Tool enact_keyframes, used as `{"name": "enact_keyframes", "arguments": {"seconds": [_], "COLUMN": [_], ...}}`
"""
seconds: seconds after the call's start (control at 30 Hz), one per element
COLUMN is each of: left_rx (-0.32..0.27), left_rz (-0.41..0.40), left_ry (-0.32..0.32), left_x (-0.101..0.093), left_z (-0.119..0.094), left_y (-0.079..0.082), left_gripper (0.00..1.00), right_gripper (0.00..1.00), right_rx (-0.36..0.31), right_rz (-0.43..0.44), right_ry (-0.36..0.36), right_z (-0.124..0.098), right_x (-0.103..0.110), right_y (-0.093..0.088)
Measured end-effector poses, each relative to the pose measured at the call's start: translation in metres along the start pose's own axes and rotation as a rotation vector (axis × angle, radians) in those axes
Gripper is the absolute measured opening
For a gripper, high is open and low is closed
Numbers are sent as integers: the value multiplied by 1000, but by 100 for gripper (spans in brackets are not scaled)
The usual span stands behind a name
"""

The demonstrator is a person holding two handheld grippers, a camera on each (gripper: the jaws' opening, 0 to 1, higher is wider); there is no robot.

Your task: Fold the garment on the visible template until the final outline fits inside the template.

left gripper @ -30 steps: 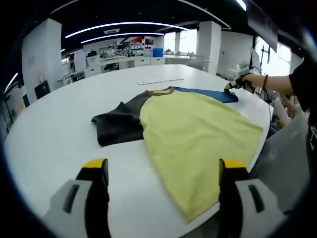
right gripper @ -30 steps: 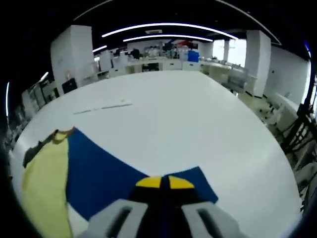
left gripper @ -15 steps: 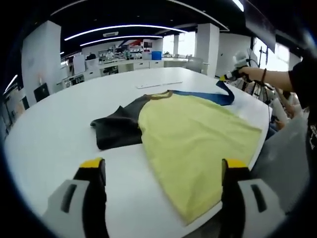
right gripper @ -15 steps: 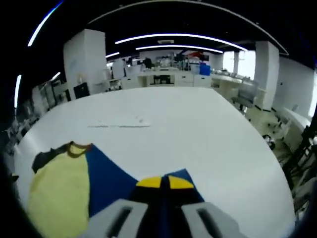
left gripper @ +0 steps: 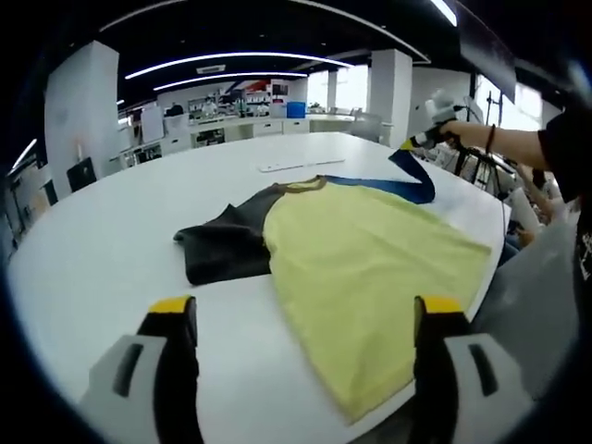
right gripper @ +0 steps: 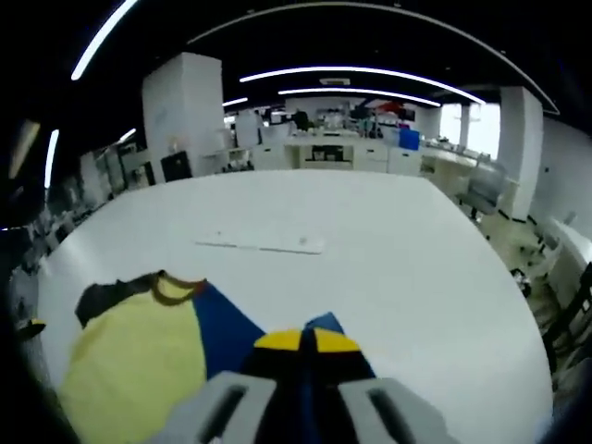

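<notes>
Garment first: a yellow-bodied T-shirt with one dark grey sleeve and one blue sleeve (left gripper: 356, 254) lies spread across the middle of the left gripper view, on a large round white table (left gripper: 102, 240). Its dark grey sleeve (left gripper: 222, 245) lies flat to the left of the yellow body, and the hem reaches the table's near edge at lower right. The blue sleeve (left gripper: 407, 180) rises off the table at upper right, pinched by the right gripper (left gripper: 413, 141) in a person's hand (left gripper: 462, 137).

In the right gripper view, that gripper (right gripper: 301, 340) has its yellow-tipped jaws pressed together on the blue cloth (right gripper: 231, 324) at bottom centre, with the yellow body to the lower left. A thin pale strip (right gripper: 259, 243) lies on the table beyond the shirt, at mid-frame.

The left gripper (left gripper: 301, 319) hovers at the bottom of its own view, jaws spread wide apart and holding nothing, just short of the shirt's hem.
</notes>
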State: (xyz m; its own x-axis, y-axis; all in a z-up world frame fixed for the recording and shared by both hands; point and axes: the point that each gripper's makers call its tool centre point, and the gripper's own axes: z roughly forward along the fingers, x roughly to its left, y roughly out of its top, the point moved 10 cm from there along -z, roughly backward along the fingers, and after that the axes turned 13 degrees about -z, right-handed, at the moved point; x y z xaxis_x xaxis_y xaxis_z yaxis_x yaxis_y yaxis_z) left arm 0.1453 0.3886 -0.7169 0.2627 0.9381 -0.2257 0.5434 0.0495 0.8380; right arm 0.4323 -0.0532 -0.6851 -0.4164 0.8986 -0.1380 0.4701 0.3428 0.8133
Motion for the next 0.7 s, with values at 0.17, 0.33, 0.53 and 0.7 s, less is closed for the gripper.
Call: {"name": "enact_keyframes", "arguments": {"seconds": [0.17,0.33,0.53,0.7], "left_rx": [12,7,2,-4], "left_rz": [11,12,15,11], "left_ry": [-11,-34,-52,-66], "left_x": [-2,-3,-5,-8], "left_z": [1,1,2,1], "left_y": [-1,0,1,3], "left_gripper": [97,99,99,99], "right_gripper": [0,0,0,0], "right_rx": [-16,-40,-55,-61], "right_rz": [-10,-21,-34,-47], "right_ry": [38,71,106,129], "right_z": [5,12,18,17], "right_x": [13,22,32,46], "right_y": [12,25,38,46]}}
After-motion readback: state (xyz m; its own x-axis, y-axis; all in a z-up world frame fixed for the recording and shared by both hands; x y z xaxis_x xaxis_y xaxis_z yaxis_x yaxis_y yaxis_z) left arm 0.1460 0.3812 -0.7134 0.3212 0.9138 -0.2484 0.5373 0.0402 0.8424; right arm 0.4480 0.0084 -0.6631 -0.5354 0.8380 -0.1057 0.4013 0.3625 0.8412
